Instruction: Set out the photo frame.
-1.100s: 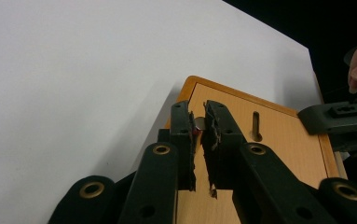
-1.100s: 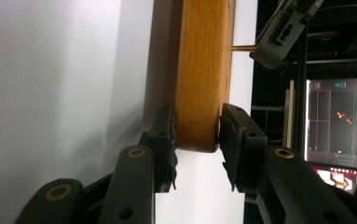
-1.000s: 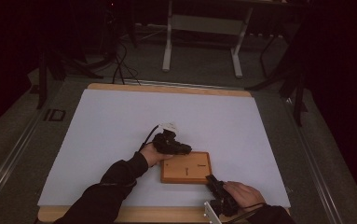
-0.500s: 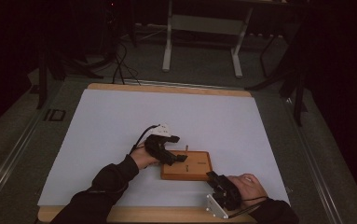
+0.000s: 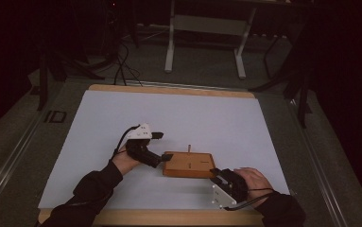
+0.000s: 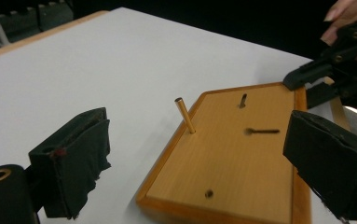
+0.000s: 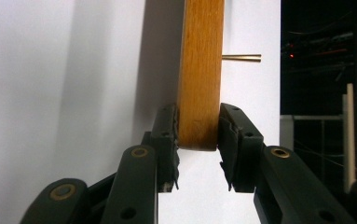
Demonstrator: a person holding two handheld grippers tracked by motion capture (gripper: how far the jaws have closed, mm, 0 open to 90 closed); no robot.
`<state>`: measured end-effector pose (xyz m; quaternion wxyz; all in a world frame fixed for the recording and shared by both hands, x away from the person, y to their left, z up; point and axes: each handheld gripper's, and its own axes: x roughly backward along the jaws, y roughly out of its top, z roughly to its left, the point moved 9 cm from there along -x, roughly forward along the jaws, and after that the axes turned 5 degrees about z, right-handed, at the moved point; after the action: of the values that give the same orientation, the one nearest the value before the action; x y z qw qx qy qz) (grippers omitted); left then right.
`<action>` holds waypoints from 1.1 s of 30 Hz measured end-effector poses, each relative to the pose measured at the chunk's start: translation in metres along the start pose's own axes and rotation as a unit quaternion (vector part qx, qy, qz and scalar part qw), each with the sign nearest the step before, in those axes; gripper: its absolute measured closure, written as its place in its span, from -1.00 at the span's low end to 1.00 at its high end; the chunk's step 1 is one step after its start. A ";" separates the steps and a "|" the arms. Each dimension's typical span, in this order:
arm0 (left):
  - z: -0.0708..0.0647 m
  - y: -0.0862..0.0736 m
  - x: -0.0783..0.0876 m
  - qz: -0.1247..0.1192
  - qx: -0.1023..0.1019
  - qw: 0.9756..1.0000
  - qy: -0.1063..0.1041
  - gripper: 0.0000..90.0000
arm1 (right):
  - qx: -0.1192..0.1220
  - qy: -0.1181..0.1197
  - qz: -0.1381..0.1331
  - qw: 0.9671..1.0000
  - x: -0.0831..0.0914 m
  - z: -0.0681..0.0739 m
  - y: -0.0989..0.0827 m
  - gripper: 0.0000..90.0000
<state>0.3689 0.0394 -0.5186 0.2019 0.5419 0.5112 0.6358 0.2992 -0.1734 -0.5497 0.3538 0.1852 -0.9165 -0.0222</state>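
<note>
A flat wooden board [image 5: 189,164] lies on the white sheet near the table's front, and a thin brass peg [image 5: 188,148] stands upright in a hole by its far edge. My left gripper [image 5: 163,146] hovers at the board's left end. Its jaws have just been opening and stand wide, with nothing pressed between them. In the left gripper view the peg [image 6: 185,115] rises from the board [image 6: 241,154] beyond the open gripper [image 6: 199,158]. My right gripper [image 5: 219,176] is shut on the board's near right corner. In the right gripper view that gripper [image 7: 198,140] clamps the board's edge [image 7: 200,70].
The white sheet [image 5: 216,118] covers most of the wooden table [image 5: 169,89]. The board has several small empty holes [image 6: 208,193]. Behind the table, a metal stand's legs [image 5: 170,47] and cables sit on the dark floor.
My left gripper has opened, released the peg into the board and drawn back to the left. My right hand has risen slightly, still clamped on the board's corner.
</note>
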 end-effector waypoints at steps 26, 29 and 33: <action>-0.020 -0.052 0.043 -0.002 0.026 0.999 0.025 -0.83 | -0.043 0.088 -0.017 0.995 -0.002 -0.041 -0.004 0.55; -0.021 -0.057 0.042 -0.001 0.031 0.999 0.024 -0.84 | -0.057 0.096 -0.019 0.994 -0.003 -0.047 -0.006 0.55; -0.025 -0.061 0.040 0.001 0.031 0.999 0.025 -0.84 | -0.065 0.106 -0.021 0.992 -0.005 -0.053 -0.007 0.55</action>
<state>0.3148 0.0854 -0.5495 0.1713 0.5325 0.5348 0.6333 0.3400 -0.1734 -0.5140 0.4601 0.1823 -0.8662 -0.0698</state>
